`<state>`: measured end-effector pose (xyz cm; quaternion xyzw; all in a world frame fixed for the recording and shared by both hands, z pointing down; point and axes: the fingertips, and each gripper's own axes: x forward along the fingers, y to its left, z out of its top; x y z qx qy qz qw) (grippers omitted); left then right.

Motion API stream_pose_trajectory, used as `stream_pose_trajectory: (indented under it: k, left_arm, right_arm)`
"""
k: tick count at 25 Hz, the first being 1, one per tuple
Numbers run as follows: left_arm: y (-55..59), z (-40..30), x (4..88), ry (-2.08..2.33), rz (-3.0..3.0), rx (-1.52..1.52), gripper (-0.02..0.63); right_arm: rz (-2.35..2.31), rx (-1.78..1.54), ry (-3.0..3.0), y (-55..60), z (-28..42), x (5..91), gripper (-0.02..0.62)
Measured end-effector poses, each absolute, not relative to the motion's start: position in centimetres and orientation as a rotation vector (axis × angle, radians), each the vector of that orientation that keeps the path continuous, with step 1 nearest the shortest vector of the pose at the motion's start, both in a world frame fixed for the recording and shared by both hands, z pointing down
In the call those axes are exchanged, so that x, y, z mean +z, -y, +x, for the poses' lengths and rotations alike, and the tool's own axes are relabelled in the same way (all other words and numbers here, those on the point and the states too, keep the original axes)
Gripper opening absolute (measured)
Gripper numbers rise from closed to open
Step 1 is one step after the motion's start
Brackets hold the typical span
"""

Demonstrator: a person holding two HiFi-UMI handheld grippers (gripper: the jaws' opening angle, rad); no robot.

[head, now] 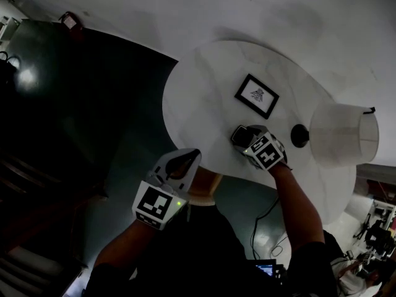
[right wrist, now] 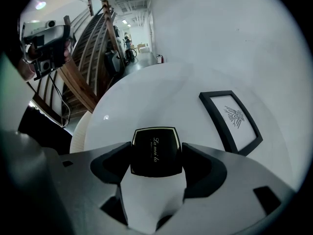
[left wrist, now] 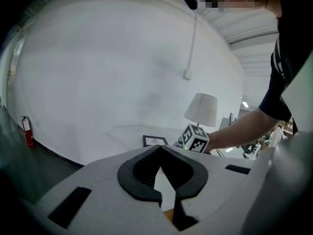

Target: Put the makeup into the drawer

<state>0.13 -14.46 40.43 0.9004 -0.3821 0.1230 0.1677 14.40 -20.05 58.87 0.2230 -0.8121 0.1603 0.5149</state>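
Note:
A black square makeup compact (right wrist: 155, 151) with gold lettering sits between the pads of my right gripper (right wrist: 156, 161), which is shut on its two sides. In the head view that gripper (head: 245, 139) holds the compact (head: 239, 133) just above the round white table (head: 198, 91), near the front rim. My left gripper (head: 187, 158) hovers at the table's near edge, shut, its black pads meeting at the tips with nothing between them (left wrist: 160, 149). A tan wooden part (head: 205, 187) shows under the rim beside it; I cannot tell whether it is the drawer.
A black-framed picture (head: 257, 96) lies flat on the table past the compact. A white-shaded lamp (head: 343, 133) on a black base (head: 300, 135) stands at the table's right. A cable (head: 263, 224) trails on the dark floor. A wooden staircase (right wrist: 93, 58) rises beyond the table.

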Motion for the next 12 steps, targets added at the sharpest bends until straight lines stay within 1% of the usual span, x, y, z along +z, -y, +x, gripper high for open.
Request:
stream_pose_trajectory:
  k: [12]
  left_arm:
    - [11.0,-2.9,39.2,1.078,2.591,0.350,0.011]
  right_arm:
    - [0.623,0.364,1.966,17.2,12.3,55.7,0.298]
